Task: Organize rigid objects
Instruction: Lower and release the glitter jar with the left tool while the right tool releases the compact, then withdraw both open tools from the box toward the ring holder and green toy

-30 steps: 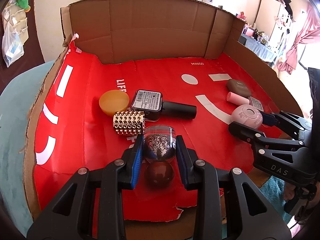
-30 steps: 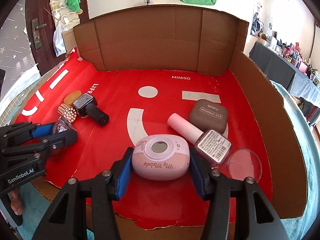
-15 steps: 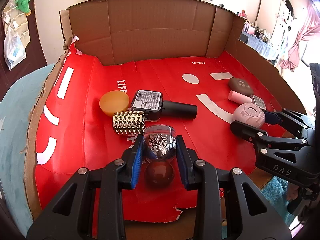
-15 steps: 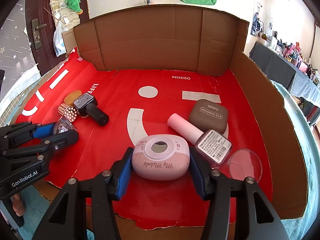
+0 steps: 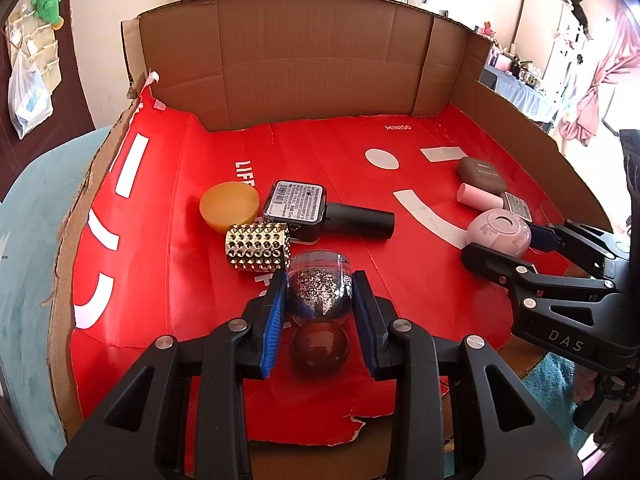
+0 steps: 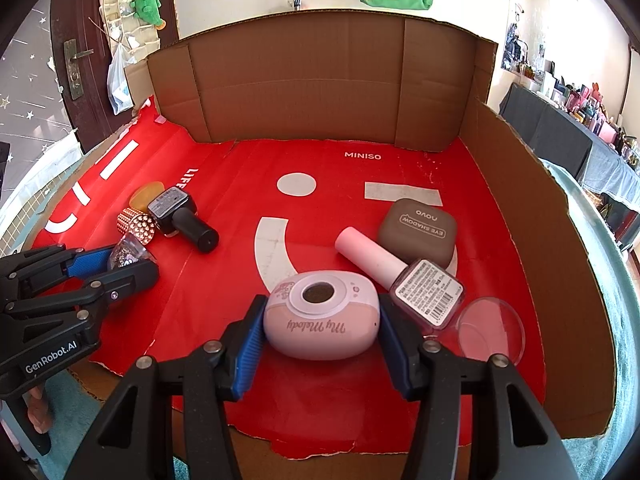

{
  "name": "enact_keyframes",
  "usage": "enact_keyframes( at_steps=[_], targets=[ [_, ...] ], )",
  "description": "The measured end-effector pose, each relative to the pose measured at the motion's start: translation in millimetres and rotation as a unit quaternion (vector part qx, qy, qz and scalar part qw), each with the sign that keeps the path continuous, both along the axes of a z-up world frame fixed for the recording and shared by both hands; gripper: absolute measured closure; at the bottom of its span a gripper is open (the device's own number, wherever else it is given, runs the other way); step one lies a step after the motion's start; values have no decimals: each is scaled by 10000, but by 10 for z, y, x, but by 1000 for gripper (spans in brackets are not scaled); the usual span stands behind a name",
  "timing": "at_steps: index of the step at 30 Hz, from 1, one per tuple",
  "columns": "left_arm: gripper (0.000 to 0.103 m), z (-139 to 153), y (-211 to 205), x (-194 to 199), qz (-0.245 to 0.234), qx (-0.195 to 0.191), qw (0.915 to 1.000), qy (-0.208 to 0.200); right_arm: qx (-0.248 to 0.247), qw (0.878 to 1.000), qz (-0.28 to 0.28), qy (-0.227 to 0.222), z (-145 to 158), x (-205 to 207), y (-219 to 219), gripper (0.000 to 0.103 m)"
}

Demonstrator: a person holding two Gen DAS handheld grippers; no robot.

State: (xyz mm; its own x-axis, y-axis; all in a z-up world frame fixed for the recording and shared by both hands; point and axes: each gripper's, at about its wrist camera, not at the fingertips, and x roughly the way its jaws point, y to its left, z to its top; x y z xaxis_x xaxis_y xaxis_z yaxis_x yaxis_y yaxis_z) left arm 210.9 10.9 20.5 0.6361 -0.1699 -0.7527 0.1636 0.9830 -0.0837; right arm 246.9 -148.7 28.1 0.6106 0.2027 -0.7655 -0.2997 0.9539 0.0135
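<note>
Step in hand: both claws sit low over the red mat (image 5: 168, 280) inside the cardboard box (image 5: 312, 68), each with one small item between its pads; I judge this the end of a set-down, each item at the edge of its own cluster.
Left claw (image 5: 320, 300): its jaws are opening; the glitter bottle (image 5: 320, 292) lies between the blue pads with its brown round cap (image 5: 319, 350) toward the camera, and thin gaps show at both sides, so the grip looks let go.
Ahead of left claw: a studded gold cylinder (image 5: 258, 247) just ahead and to the left, a black bottle (image 5: 320, 212) and an orange bowl (image 5: 229, 206) beyond it.
Right claw (image 6: 320, 320): clenched on the pink case (image 6: 320, 316), pads pressed to both its ends; the case appears to rest on the mat.
Beside right claw: a pink bottle (image 6: 400, 276) touching or nearly touching the case to the right, a brown case (image 6: 418, 230) beyond it, a clear dome (image 6: 490, 332) by the right pad.
Next move, left: probably widen further, then draw straight back so the pads do not roll the round bottle into the studded cylinder.
Next move, right: likely release the pink case, or nudge it closer to its neighbours first, clear of the dome.
</note>
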Motion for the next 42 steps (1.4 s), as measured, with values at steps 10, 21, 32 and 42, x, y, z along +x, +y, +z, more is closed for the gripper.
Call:
enact_keyframes(
  at_steps=[10, 21, 32, 42],
  targets=[
    [27, 99, -14, -83, 104, 178, 9993, -302, 133, 9999, -5, 18, 15, -25, -50, 47],
    [22, 249, -52, -260, 99, 303, 9981, -532, 320, 9993, 18, -170, 142, -163, -67, 37],
    [18, 403, -1, -525, 246, 360, 9961, -769, 599, 9972, 157, -426, 340, -451, -134, 18],
    [5, 552, 64, -834, 520, 314, 9923, -1082, 733, 9929, 374, -859, 540, -799, -145, 0]
  ],
)
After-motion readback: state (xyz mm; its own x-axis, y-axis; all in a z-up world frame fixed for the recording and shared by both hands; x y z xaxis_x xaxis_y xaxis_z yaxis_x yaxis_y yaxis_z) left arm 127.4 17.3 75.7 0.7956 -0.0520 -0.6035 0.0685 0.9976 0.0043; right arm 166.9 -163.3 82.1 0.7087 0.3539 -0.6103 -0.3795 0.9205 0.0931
